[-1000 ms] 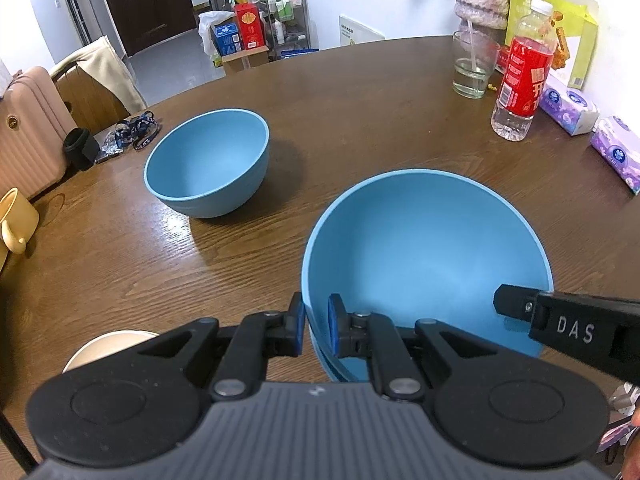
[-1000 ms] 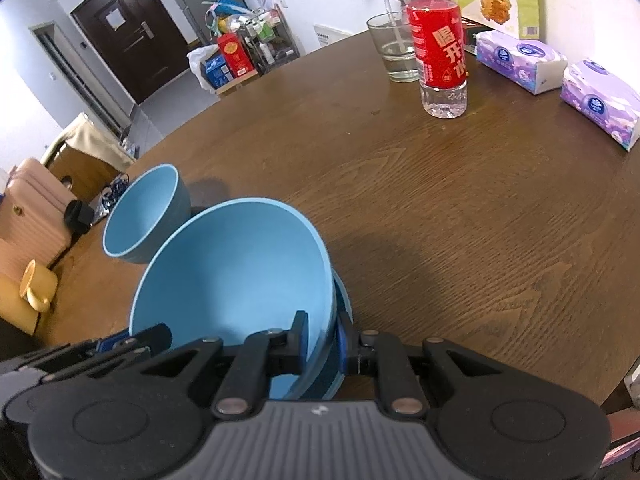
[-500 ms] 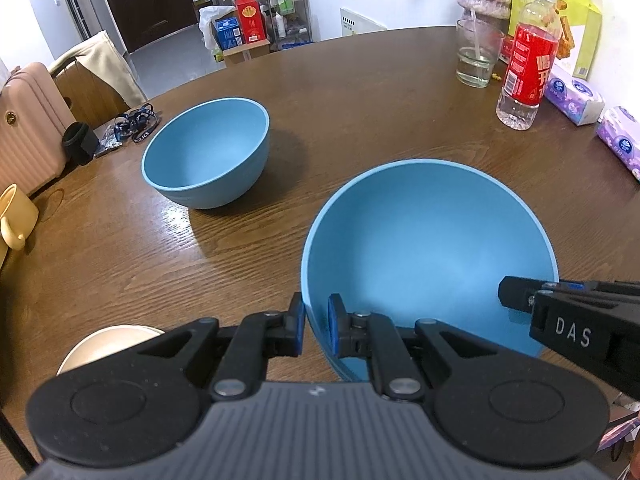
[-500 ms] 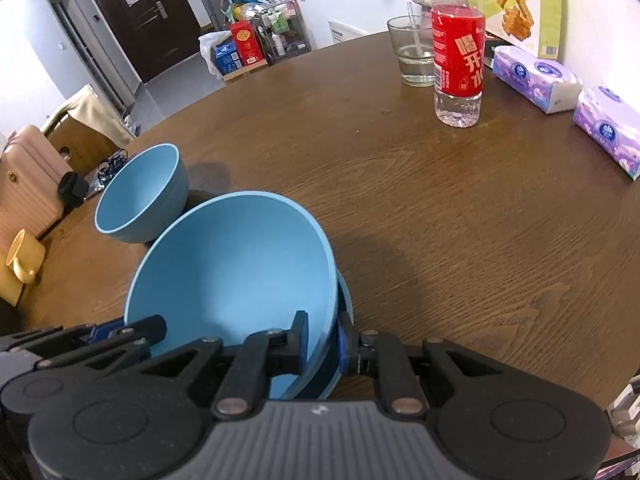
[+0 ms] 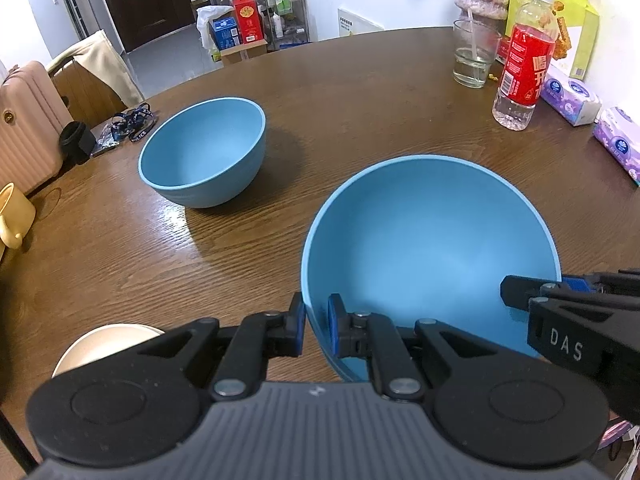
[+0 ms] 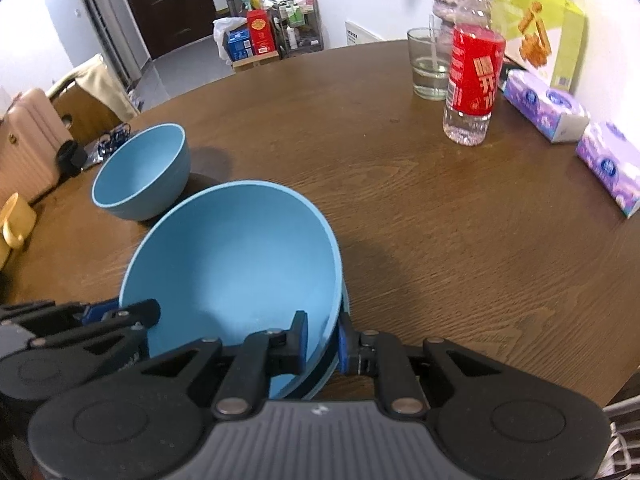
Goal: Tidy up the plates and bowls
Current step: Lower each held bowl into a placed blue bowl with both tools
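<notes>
Both tools, left tool [image 5: 317,322] and right tool [image 6: 322,338], pinch the blue bowl [image 5: 430,248] above the wooden table [image 5: 360,120].

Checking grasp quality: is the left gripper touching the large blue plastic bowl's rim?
Touching. Left wrist view shows the left gripper with pads clamped either side of the large blue bowl's rim.

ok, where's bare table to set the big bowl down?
Widest free patch: middle of the table, between the small bowl and the bottle. Also bare to the right of the big bowl, short of the tissue packs. Crowded: far right edge with the glass, and the left edge by the mug.
</notes>
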Demonstrator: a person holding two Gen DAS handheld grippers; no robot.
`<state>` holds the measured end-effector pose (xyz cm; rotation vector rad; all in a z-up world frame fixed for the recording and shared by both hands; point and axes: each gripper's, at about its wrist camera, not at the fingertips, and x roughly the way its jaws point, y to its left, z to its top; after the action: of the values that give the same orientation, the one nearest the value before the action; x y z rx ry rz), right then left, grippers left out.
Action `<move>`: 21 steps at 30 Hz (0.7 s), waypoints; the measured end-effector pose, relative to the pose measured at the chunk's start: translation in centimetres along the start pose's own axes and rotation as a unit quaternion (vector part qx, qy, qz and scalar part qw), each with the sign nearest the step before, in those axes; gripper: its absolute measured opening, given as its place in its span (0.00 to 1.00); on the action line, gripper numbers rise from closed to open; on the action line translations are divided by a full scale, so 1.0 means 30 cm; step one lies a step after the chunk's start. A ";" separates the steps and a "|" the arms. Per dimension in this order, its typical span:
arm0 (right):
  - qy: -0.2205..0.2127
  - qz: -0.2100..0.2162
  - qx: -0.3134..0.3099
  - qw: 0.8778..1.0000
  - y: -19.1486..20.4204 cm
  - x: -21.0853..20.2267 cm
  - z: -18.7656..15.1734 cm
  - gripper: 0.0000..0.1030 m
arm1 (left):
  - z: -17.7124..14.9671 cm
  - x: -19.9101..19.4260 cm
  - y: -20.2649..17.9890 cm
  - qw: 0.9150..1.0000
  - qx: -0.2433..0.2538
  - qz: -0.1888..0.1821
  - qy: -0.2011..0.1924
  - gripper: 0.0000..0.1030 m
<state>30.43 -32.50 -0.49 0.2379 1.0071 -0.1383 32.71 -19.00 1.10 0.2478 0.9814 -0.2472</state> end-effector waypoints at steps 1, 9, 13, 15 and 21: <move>0.000 -0.001 -0.002 1.000 0.000 -0.002 0.002 0.14 | -0.001 0.002 0.001 1.000 -0.001 -0.001 0.001 0.12; 0.009 0.000 -0.005 1.000 0.007 0.012 -0.002 0.16 | -0.010 0.017 0.019 1.000 -0.010 -0.005 0.008 0.11; 0.009 -0.004 -0.006 1.000 0.010 0.012 0.000 0.16 | -0.012 0.020 0.020 1.000 -0.011 -0.005 0.006 0.11; 0.009 -0.005 -0.007 1.000 0.010 0.013 0.002 0.16 | -0.014 0.023 0.021 1.000 -0.012 -0.006 0.006 0.11; 0.003 -0.008 -0.013 1.000 0.016 0.010 -0.004 0.14 | -0.019 0.034 0.029 1.000 -0.018 -0.009 0.004 0.11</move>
<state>30.58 -32.01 -0.73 0.2068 1.0165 -0.1396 33.08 -18.09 0.02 0.2074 0.9957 -0.2459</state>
